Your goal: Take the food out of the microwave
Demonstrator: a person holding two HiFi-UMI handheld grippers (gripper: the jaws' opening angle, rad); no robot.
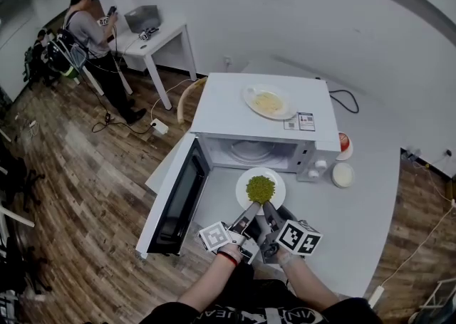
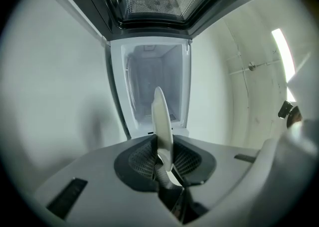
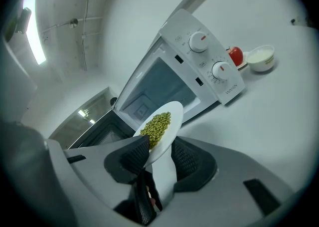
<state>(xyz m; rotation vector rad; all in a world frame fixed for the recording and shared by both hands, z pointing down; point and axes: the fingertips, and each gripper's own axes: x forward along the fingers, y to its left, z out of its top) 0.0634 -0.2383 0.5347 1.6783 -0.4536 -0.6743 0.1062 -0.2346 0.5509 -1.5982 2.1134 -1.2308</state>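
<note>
Plank flooring (image 1: 85, 173) of dark, streaky wood fills the left, where a person (image 1: 92, 38) stands by a small white table (image 1: 160, 38). Next comes the boxy white microwave (image 1: 235, 112) on a smooth white desk (image 1: 363, 230), its dark-windowed door (image 1: 178, 198) wide open to the left. Just before its mouth is a round white plate (image 1: 261, 187) heaped with green peas (image 1: 260, 189). The left tool (image 1: 249, 210) has its ribbed pads pinched on the near rim, and the right tool (image 1: 271, 210) is clamped on the rim just beside it. Right of the microwave sit a round red thing (image 1: 344, 143) and a small white bowl (image 1: 343, 174).
</note>
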